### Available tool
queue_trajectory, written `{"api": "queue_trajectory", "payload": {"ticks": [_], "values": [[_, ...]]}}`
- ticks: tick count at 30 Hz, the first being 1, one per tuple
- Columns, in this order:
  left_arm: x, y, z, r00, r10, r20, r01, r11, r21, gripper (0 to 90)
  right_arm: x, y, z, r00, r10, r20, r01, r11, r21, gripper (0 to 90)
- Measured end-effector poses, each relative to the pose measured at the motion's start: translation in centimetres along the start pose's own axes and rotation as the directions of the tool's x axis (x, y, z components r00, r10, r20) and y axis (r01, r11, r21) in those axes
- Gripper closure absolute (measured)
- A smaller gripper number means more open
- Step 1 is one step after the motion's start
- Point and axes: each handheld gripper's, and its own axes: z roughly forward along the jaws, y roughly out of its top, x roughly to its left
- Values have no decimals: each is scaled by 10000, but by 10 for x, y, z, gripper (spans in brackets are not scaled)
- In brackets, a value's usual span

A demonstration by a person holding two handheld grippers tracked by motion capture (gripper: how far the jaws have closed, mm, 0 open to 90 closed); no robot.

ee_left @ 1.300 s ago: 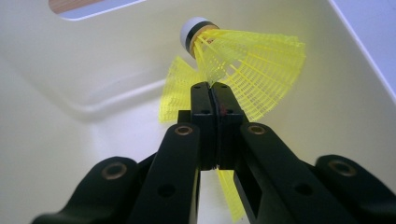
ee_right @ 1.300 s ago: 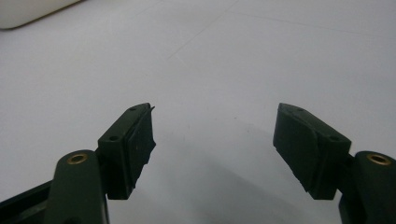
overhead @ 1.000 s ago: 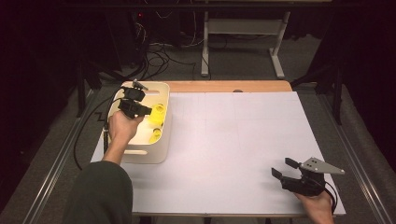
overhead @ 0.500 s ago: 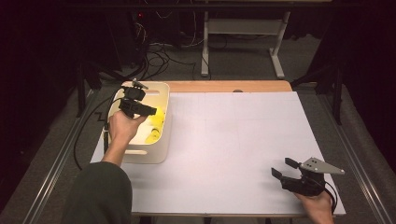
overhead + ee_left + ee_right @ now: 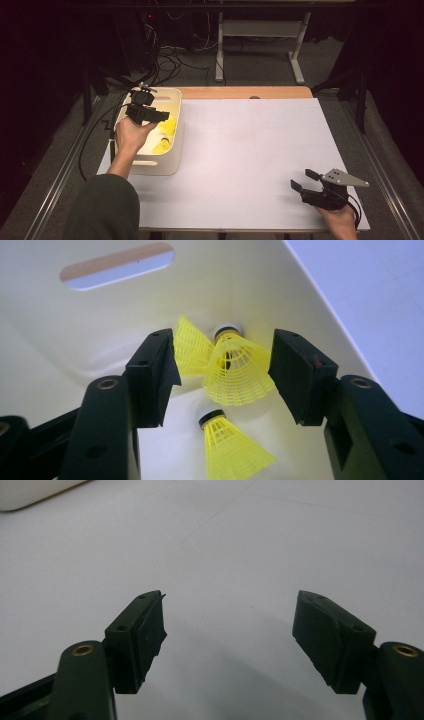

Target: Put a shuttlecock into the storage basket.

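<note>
My left gripper (image 5: 145,112) hangs over a cream plastic bin (image 5: 150,165) at the table's left edge. Its jaws have just been opening and now stand wide (image 5: 222,347), with neither pad pressing on anything. Beyond the jaws, three yellow shuttlecocks lie on the bin's floor: one (image 5: 237,372) seen in the gap, a second (image 5: 190,347) behind it, and a third (image 5: 230,445) nearer. From the high view they show as yellow patches (image 5: 165,137). My right gripper (image 5: 301,180) rests low near the table's front right corner, open (image 5: 230,605) and with nothing in it.
A white sheet (image 5: 250,145) covers the tabletop, with a wooden strip (image 5: 240,92) along the far edge. The bin's wall has a slot handle (image 5: 117,265). Cables (image 5: 95,140) trail off the left side. A table frame (image 5: 260,30) stands on the dark floor beyond.
</note>
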Motion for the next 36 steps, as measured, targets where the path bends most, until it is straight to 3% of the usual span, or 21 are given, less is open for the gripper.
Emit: {"api": "queue_trajectory", "payload": {"ticks": [21,36], "values": [[-13,6,-8,9987,231,448,-214,9990,-381,426,0,0,0,10000,-10,13,10,10000,-8,295],[-32,16,-11,9951,706,696,-661,9957,-647,413,0,0,0,10000,8,0,-8,10000,-35,295]]}}
